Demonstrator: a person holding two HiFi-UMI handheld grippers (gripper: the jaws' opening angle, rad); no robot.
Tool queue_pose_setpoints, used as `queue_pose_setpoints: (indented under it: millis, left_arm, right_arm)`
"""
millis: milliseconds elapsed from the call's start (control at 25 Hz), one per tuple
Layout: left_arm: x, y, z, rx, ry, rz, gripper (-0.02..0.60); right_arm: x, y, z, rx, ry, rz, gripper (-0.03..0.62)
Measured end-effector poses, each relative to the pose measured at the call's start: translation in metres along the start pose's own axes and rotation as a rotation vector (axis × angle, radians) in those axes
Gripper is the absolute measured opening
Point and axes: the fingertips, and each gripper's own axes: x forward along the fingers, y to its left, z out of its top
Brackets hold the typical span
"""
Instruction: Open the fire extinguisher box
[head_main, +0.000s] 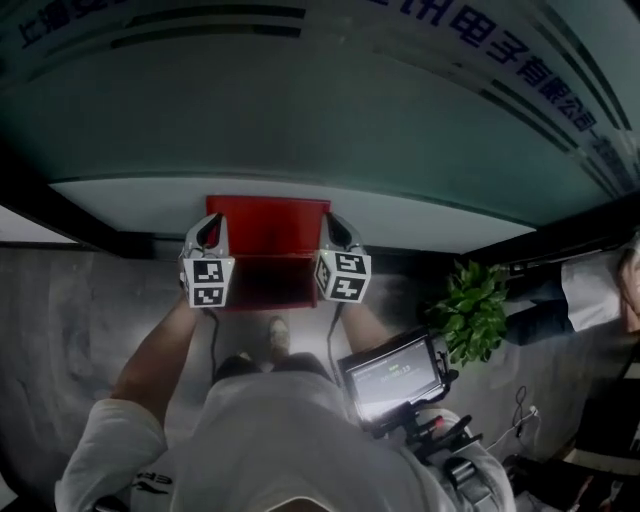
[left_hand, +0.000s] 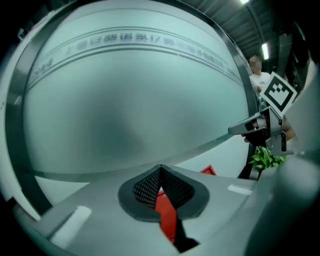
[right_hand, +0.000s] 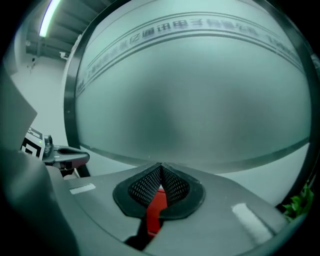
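Fire extinguisher box (head_main: 265, 282) sits on the floor against the glass wall (head_main: 300, 120), red lid (head_main: 268, 215) looks raised, long axis left-right. Left gripper (head_main: 210, 228) and right gripper (head_main: 336, 228) flank its two ends, about equally near. Both jaws are closed tip to tip with nothing pinched, and the box lies between and below them.

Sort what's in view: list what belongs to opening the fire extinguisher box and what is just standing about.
For the job: red fire extinguisher box, left gripper, right gripper, both with jaws shut.
Just standing about: green plant, small screen, frosted glass wall.
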Motion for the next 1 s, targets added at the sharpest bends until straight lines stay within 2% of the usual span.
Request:
queue_pose_setpoints:
  millis: [120, 280, 560, 760, 1000]
  left_arm:
    - [-0.025, 0.003, 0.009, -0.034, -0.039, -0.007, 0.002]
    - [-0.053, -0.006, 0.015, -0.038, -0.081, -0.032, 0.002]
    - [-0.093, -0.037, -0.008, -0.055, -0.144, -0.086, 0.002]
    - [-0.134, -0.057, -0.004, -0.067, -0.166, -0.072, 0.002]
    - [-0.190, -0.092, -0.017, -0.098, -0.167, -0.013, 0.002]
  right_arm:
    - [-0.025, 0.012, 0.008, 0.008, -0.035, -0.003, 0.012]
    - [-0.059, 0.022, 0.012, 0.001, -0.074, -0.008, 0.012]
    - [-0.108, 0.037, -0.025, -0.020, -0.104, -0.017, 0.012]
    - [-0.143, 0.048, -0.031, -0.030, -0.118, 0.025, 0.012]
    - [-0.199, 0.054, -0.050, -0.027, -0.136, 0.096, 0.012]
